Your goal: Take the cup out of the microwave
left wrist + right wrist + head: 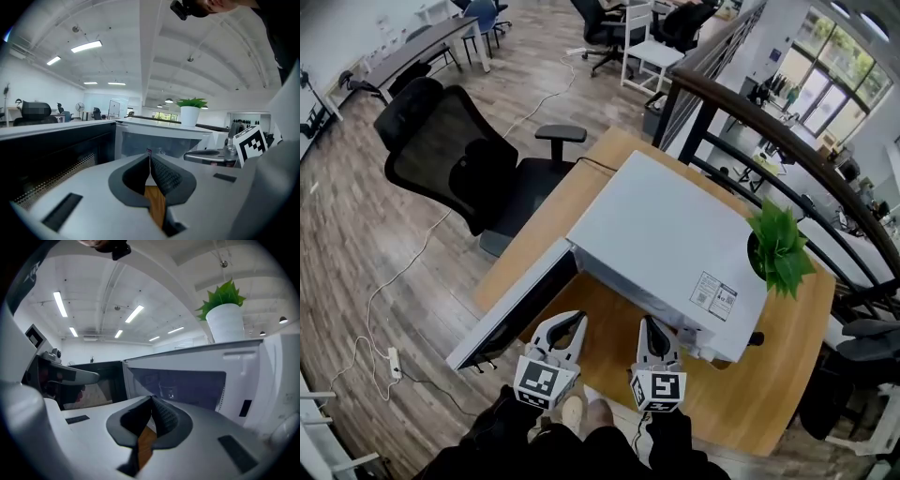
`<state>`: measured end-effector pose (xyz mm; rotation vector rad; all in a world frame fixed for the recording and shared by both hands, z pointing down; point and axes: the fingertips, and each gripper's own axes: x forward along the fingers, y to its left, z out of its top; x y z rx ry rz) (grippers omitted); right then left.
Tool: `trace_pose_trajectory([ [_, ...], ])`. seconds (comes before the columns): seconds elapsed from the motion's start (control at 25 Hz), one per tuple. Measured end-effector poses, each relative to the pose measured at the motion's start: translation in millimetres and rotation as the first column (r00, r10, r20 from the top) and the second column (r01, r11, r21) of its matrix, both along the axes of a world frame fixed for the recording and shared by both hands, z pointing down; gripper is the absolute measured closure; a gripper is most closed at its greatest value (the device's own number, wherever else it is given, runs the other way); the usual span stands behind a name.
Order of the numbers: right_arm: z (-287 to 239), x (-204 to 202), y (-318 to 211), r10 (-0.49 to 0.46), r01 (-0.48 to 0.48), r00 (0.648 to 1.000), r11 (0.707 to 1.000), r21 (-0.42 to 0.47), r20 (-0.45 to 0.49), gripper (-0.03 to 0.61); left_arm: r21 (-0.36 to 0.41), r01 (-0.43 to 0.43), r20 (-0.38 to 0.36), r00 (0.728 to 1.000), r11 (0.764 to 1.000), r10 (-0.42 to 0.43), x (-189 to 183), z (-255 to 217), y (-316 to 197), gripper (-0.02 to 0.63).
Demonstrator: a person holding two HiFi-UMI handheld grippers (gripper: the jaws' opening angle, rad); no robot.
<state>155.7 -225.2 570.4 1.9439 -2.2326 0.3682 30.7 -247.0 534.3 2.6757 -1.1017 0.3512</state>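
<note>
no legible text anywhere. white label on top of the microwave: print and small symbols, too small to read. left cube and right cube: black-and-white square code patterns, no letters or numbers.

- The microwave sits on the desk, with its door swung out toward 8 o'clock.
- The cup stands inside the microwave.
- The plant is at the microwave's 3 o'clock.
- The chair is at the desk's 10 o'clock.
</note>
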Motion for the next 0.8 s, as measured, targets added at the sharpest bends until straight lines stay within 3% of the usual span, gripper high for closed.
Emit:
trace_pose_trajectory([
  [0.16, 18, 5, -27, 0.01, -0.009, 1.0, 1.0, -0.02, 0.028, 0.55, -0.024, 0.014, 0.004, 1.0, 1.0, -0.014, 1, 14, -17, 0.586],
  [0.2, 22, 5, -33, 0.003, -0.002, 0.999, 1.0, -0.026, 0.043, 0.453, -0.029, 0.018, 0.004, 1.0, 0.999, -0.018, 0, 17, -21, 0.586],
  [0.24, 25, 5, -39, 0.001, 0.001, 0.999, 0.999, -0.032, 0.054, 0.43, -0.032, 0.02, 0.003, 1.0, 0.999, -0.02, 0, 18, -24, 0.586],
  [0.56, 50, 8, -72, 0.013, -0.009, 0.998, 0.997, -0.078, 0.058, 0.356, -0.057, 0.05, 0.009, 0.999, 0.997, -0.05, -7, 30, -42, 0.586],
  [0.8, 63, 12, -92, 0.022, -0.016, 0.998, 0.995, -0.099, 0.056, 0.353, -0.067, 0.05, 0.004, 0.999, 0.996, -0.05, -8, 36, -50, 0.586],
])
